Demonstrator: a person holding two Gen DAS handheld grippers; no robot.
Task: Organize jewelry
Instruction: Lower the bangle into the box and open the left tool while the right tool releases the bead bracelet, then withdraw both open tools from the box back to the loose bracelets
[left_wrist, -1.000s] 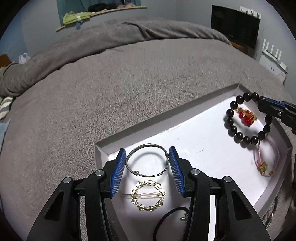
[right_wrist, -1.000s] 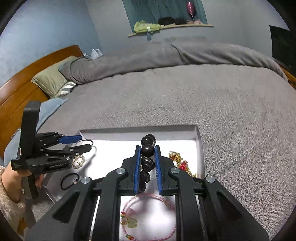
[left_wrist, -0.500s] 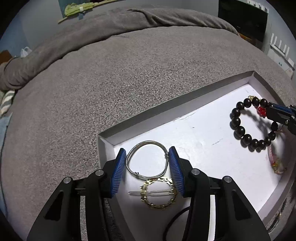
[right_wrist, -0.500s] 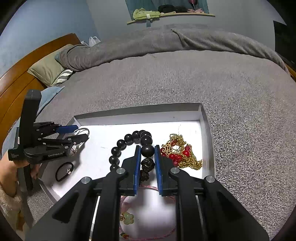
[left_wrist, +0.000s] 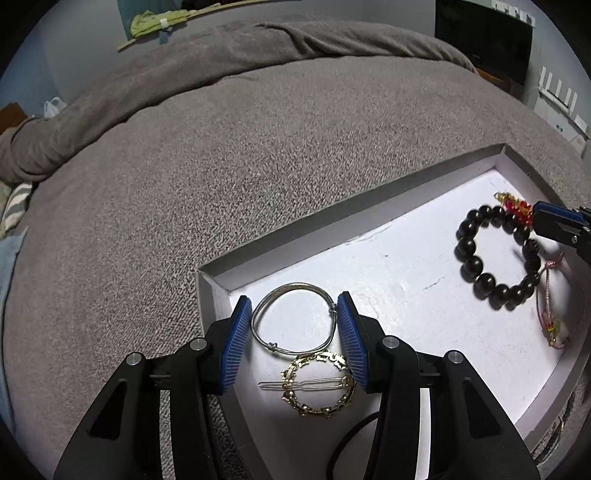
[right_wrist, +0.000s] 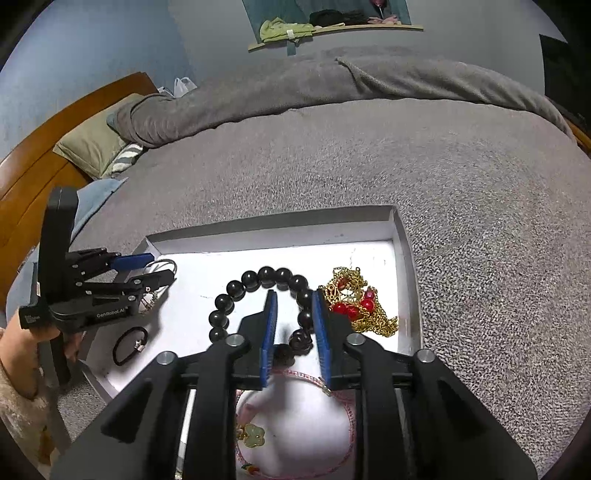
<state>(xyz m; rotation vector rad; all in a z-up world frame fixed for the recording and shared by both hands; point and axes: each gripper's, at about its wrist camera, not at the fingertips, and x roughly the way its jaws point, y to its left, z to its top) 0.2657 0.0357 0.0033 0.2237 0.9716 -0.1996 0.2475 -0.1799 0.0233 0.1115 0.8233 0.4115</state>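
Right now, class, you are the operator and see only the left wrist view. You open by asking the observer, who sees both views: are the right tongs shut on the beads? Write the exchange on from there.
Observer: No. The right tongs are open, and one side of the bead loop passes through their gap.
Operator: What is the red and gold bit behind them?
Observer: A heap of gold chain with red beads, by the right wall of the tray.
Operator: And the pink bracelet?
Observer: It carries a pale green clover charm.
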